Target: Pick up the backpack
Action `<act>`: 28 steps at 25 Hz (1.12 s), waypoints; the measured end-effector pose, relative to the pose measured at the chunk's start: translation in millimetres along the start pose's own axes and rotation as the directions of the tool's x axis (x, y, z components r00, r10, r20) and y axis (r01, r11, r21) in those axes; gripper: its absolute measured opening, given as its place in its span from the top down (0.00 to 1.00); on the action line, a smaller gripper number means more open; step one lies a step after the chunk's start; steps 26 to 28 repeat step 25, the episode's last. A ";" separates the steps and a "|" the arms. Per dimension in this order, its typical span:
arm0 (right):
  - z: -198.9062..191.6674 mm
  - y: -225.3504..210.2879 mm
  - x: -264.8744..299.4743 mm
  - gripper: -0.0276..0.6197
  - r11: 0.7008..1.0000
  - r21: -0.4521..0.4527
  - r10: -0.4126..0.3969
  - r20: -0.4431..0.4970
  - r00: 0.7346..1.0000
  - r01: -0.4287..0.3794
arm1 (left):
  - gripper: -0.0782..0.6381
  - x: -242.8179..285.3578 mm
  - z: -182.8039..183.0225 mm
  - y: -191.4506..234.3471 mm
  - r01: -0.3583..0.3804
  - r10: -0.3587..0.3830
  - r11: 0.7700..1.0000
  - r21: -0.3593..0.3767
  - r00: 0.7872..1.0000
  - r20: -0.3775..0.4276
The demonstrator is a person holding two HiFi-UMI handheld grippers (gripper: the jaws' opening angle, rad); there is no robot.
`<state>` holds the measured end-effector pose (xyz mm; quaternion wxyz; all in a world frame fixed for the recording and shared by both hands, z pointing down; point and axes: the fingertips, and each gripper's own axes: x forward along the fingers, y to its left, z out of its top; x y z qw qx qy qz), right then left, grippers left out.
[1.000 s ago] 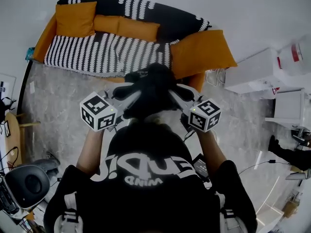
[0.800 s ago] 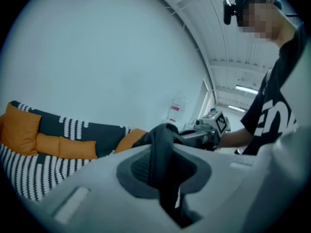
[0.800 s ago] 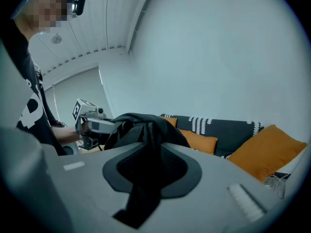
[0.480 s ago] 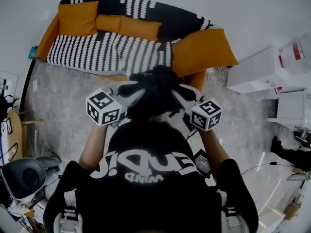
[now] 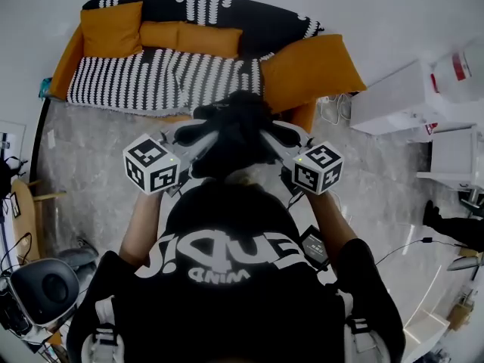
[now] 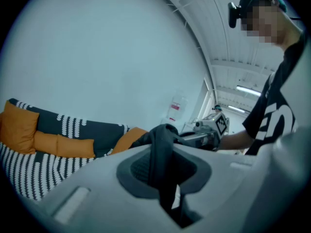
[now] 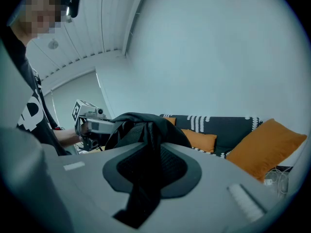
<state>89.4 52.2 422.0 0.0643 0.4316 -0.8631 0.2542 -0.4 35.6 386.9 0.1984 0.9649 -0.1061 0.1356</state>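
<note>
A black backpack hangs in the air in front of the person, above the floor before the sofa, held up between both grippers. My left gripper is shut on one black strap, which runs down between its jaws. The right gripper is shut on another black strap in the same way. In the right gripper view the backpack's body bulges just past the jaws, with the left gripper beyond it. The left gripper view shows the right gripper behind the bag.
A sofa with a black-and-white cover and orange cushions stands against the far wall. White cabinets stand at the right. A black chair is at the lower left, and cables lie on the marbled floor.
Both grippers keep their hold on the backpack in about the same place. Only the head view has shifted a little.
</note>
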 end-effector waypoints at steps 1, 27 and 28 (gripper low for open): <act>0.8 -0.5 0.8 0.85 1.000 -0.002 0.002 -0.001 1.000 -0.002 | 0.82 0.3 0.8 1.1 -0.001 0.001 1.000 0.000 1.000 0.000; 20.5 -1.1 6.4 0.85 1.000 -0.009 0.008 0.001 1.000 -0.008 | 0.82 -1.5 18.6 9.8 0.025 -0.024 0.999 -0.030 1.000 0.017; 20.5 -1.1 6.4 0.85 1.000 -0.009 0.008 0.001 1.000 -0.008 | 0.82 -1.5 18.6 9.8 0.025 -0.024 0.999 -0.030 1.000 0.017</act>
